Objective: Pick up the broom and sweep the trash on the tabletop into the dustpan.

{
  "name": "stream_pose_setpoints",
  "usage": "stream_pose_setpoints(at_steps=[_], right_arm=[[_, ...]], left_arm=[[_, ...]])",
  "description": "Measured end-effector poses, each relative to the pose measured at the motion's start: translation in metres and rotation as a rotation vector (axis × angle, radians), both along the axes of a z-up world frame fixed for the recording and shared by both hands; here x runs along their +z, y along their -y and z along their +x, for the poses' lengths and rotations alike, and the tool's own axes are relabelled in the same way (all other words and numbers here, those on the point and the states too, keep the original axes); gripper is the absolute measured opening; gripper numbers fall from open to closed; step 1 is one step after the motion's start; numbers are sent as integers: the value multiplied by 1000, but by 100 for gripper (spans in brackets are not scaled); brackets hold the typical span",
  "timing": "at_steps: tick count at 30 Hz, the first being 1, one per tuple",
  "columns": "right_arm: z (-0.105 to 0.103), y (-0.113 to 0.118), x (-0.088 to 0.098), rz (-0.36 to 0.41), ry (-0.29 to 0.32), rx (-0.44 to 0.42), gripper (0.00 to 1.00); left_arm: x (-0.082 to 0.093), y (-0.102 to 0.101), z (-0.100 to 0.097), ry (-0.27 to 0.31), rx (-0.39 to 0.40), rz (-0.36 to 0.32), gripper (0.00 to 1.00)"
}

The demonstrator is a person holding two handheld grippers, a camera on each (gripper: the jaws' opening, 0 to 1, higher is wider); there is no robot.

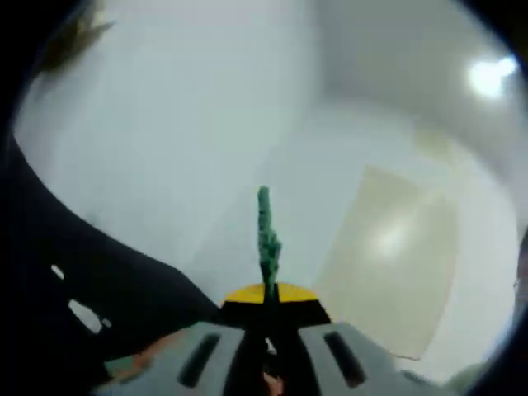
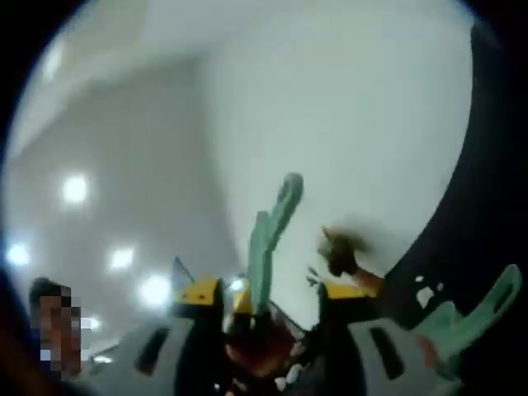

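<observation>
Handles first: a green handle (image 1: 266, 239) stands clamped in the left gripper (image 1: 268, 309), another green handle (image 2: 272, 235) in the right gripper (image 2: 268, 309) (both views point ceilingward). Thin grips could let either tool twist mid-sweep, scattering trash.

A green handle (image 1: 266, 239) with a rough, bumpy plastic look; matt grey and yellow gripper (image 1: 268, 318) jaws; smooth white walls (image 1: 165, 124).

A pale grey-white wall (image 1: 165, 124) is seen meeting a white ceiling (image 1: 388, 74), both blurred. A cream rectangular panel (image 1: 396, 256) is set in the ceiling. Round ceiling lights (image 2: 74, 188) are lit, and a dark area (image 1: 91, 289) is seen low.
</observation>
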State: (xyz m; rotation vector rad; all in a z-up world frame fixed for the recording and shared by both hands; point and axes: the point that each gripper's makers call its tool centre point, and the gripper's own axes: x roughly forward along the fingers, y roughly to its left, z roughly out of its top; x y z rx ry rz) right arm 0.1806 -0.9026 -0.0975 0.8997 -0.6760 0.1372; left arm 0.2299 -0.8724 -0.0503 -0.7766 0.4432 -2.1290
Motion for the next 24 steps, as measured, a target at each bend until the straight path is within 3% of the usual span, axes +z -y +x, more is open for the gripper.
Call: stream_pose_setpoints(at_steps=[2,5,7,12,17,24], right_arm=[[2,-1,9,24,72,-1,45],[5,3,14,37,112,-54,39],[0,9,21,71,180,-92,38],[-1,15,25,118,244,-133,31],[6,15,25,105,225,-130,29],[5,23,18,123,215,-142,19]], left_arm=[[-2,1,-3,-15,1,3,2],[-5,3,-4,-43,14,6,2],[-5,4,0,-74,32,2,2],[-7,3,5,-134,69,-8,2],[-15,4,0,-135,51,9,2],[-28,6,1,-152,51,33,2]])
